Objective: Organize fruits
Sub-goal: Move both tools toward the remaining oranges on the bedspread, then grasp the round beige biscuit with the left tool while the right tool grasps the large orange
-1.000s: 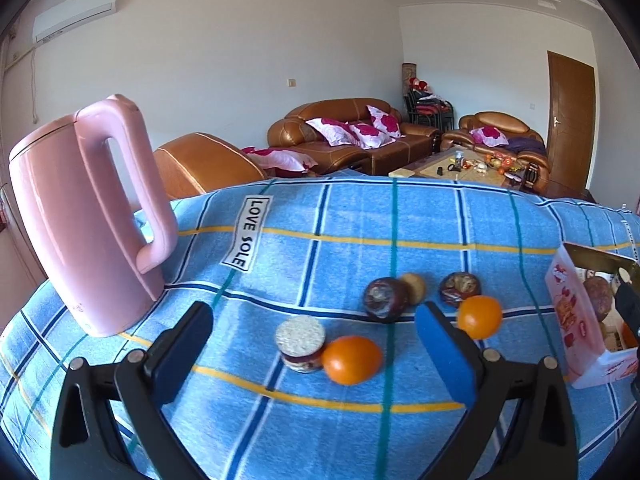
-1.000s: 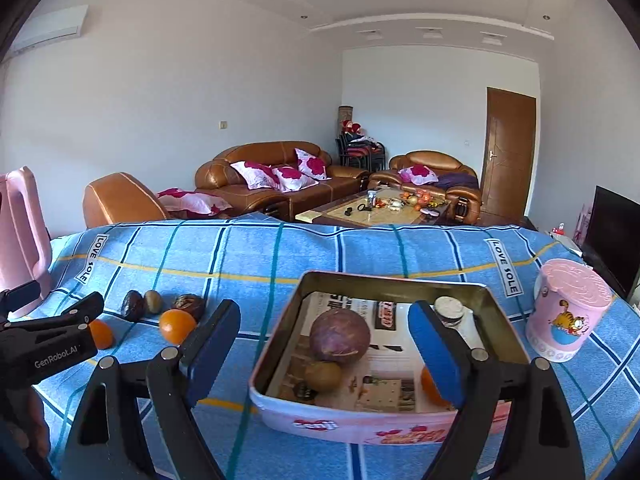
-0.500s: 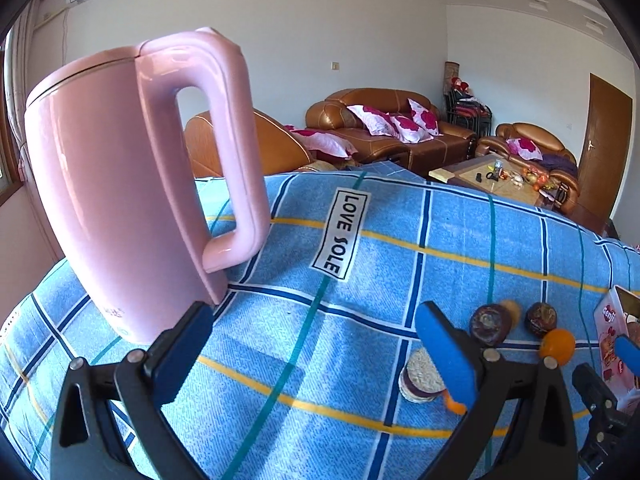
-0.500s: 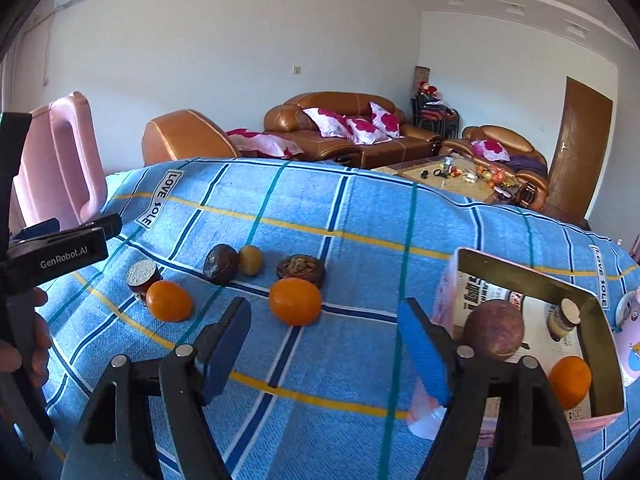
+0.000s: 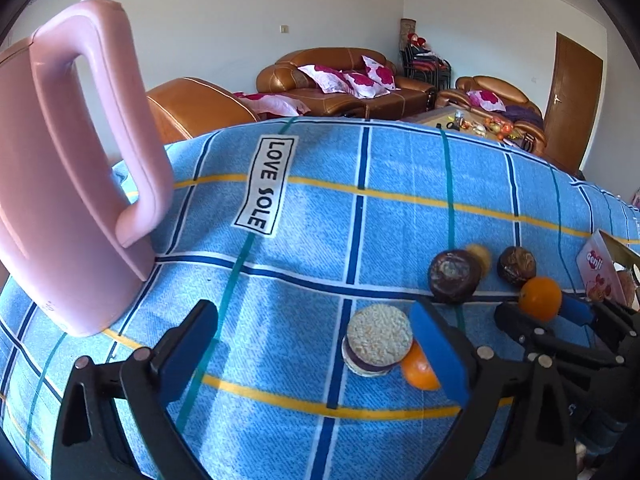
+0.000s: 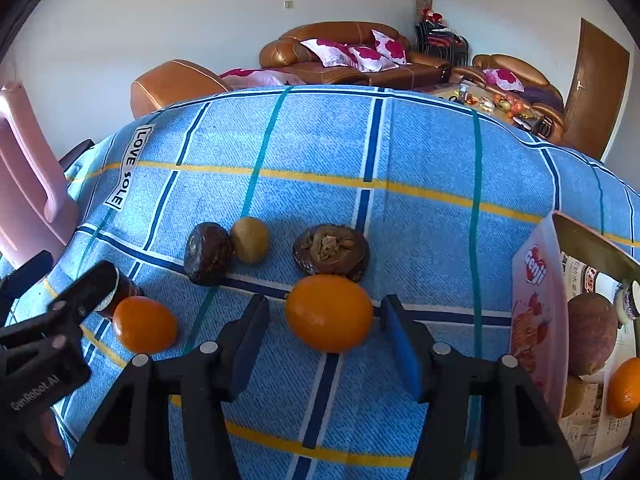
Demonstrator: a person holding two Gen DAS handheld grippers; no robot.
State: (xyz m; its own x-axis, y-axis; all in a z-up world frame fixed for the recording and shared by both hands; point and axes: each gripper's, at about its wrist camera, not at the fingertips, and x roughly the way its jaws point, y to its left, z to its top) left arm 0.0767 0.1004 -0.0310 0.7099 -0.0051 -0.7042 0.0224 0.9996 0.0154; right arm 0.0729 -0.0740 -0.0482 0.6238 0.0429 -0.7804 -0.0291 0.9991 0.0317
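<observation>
My right gripper [image 6: 326,330] is open with an orange [image 6: 329,313] between its blue pads, still resting on the blue checked cloth. Behind the orange lie a brown wrinkled fruit [image 6: 331,253], a small tan fruit [image 6: 250,239] and a dark fruit [image 6: 208,253]. A second orange [image 6: 145,330] lies to the left. The pink tin [image 6: 538,312] at the right holds a reddish fruit [image 6: 591,334] and an orange [image 6: 626,387]. My left gripper [image 5: 316,354] is open and empty; a rice-cake-topped jar [image 5: 378,346] and an orange [image 5: 418,370] sit by its right finger.
A tall pink kettle [image 5: 68,184] stands at the table's left. The right gripper shows in the left wrist view [image 5: 560,312] around the far orange. Sofas and a coffee table lie beyond the far edge.
My right gripper has moved forward and down so its open pads now flank the orange. My left gripper swung back toward the fruits and moved away from the kettle.
</observation>
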